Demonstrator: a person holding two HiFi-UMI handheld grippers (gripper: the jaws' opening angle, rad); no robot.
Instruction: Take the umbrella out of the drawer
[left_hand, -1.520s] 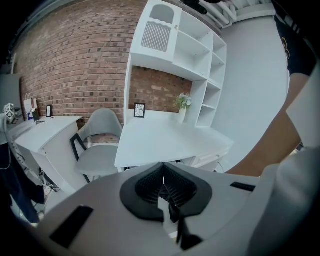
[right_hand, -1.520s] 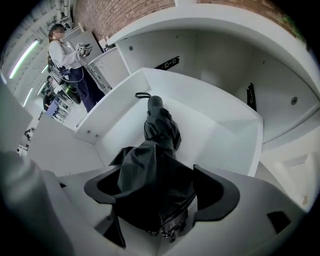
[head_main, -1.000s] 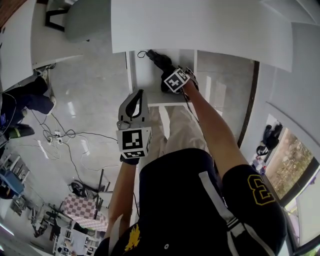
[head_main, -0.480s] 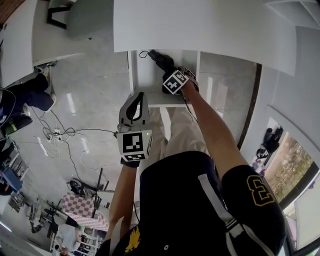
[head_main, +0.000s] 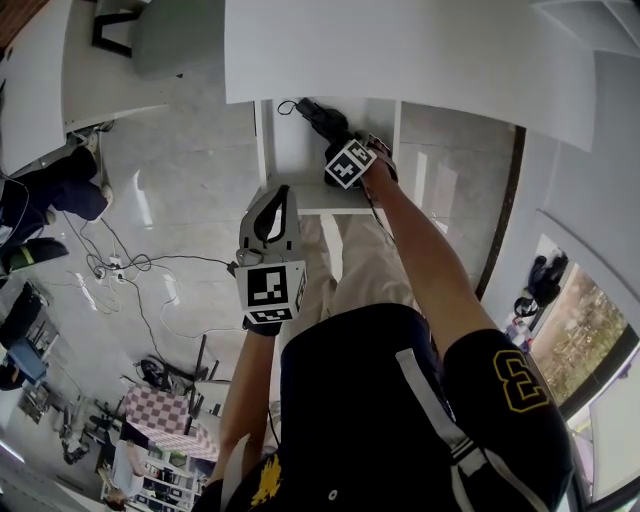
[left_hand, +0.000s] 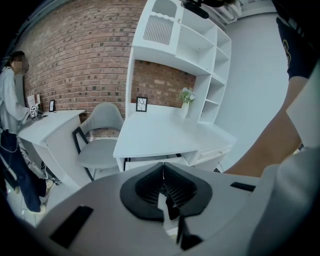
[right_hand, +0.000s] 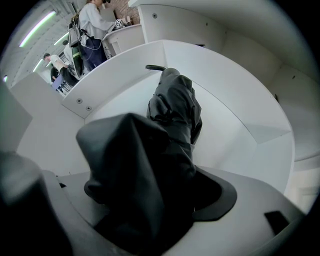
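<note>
Gripping the folded black umbrella (right_hand: 172, 105) by its near end, the right hand-held gripper (right_hand: 150, 200) is closing its jaws tight on bunched dark fabric, which is filling the whole space between them. The grasp looks made, but the lift is not yet done. The umbrella is lying along the floor of the open white drawer (head_main: 285, 165), its far end with the thin loop pointing towards the back wall under the worktop (head_main: 400, 50).

In the head view the umbrella (head_main: 318, 120) is sitting fully inside the drawer, so what is left, as I judge it, is raising it clear of the drawer walls and drawing it out towards the person.

The person's right arm (head_main: 420, 250) is stretching forward and down, nearly straight, putting the right hand-held gripper (head_main: 340, 160) just inside the drawer's front edge. The left hand-held gripper (head_main: 272, 200) is hanging back, outside the drawer and beside its front left corner, pointing forward. Seen from its own camera, the left hand-held gripper (left_hand: 163, 187) is holding its jaws together with nothing between them.
</note>
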